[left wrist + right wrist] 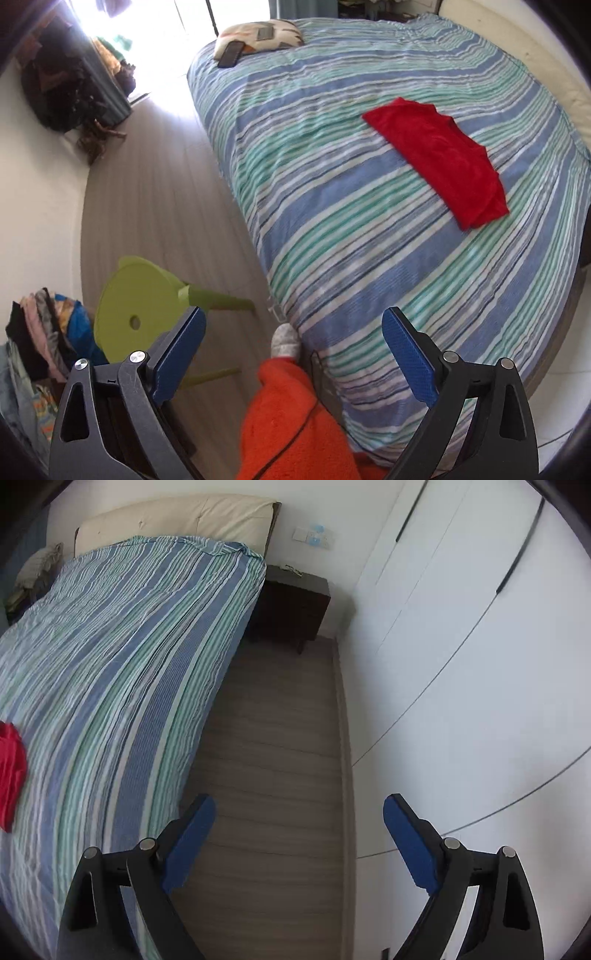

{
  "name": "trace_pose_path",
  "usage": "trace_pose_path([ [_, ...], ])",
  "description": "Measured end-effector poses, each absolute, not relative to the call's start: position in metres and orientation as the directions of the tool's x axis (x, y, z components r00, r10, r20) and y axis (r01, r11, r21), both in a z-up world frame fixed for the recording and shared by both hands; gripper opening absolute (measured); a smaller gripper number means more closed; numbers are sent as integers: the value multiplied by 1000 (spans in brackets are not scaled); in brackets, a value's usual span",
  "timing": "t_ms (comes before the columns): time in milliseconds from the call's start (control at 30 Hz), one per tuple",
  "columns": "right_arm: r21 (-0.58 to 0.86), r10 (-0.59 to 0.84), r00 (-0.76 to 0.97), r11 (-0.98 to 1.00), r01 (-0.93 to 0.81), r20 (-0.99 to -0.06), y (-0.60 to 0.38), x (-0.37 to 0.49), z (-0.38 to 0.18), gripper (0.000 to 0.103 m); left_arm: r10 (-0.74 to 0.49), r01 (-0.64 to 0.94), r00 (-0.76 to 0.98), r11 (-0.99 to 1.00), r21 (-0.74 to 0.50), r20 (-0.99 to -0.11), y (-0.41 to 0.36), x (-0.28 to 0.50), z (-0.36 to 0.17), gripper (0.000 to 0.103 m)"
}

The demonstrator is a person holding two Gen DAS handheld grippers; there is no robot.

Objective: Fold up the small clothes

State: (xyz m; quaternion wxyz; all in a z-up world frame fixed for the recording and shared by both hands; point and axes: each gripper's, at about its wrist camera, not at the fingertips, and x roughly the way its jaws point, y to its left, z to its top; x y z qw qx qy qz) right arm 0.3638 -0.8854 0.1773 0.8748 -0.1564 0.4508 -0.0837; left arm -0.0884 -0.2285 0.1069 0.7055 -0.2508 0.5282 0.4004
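Observation:
A folded red garment [441, 157] lies flat on the striped bedspread [332, 206], well ahead of my left gripper [293, 332]. That gripper stands open and empty near the bed's corner, above a person's orange-clad leg [291, 417] and socked foot [285, 341]. In the right wrist view the same red garment [11, 771] shows at the left edge on the bedspread [110, 664]. My right gripper [299, 812] is open and empty over the wooden floor [273, 760] beside the bed, away from the garment.
A lime-green stool [138, 302] stands on the floor left of the bed, with a heap of clothes [37, 350] beside it. A pillow [258, 37] and a dark flat object lie at the bed's far end. A dark nightstand [295, 605] and white wardrobe doors [461, 646] flank the floor strip.

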Motion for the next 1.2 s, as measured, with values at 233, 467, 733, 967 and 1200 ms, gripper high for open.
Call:
trace_pose_path([
  [233,-462,-156,719,850,-252,-678,-785,378,204,92,243,-770,121,635,63,-963,-220,-44,39,98],
  [467,-264,78,565,826,-497,-821,-624,416,70,92,235,-790,94,608,70,-967,-192,12,-36,98],
  [733,-166,219,412,678,-716,-885,-477,500,-74,92,293,-850,165,527,16,-942,-126,111,-99,98],
  [967,-134,247,503,784,-606,-828,-436,577,-137,103,491,-887,240,462,17,-837,-50,157,-175,103],
  [1200,-105,276,507,793,-600,-817,-436,575,-163,103,529,-889,276,458,-4,-802,-57,148,-174,103],
])
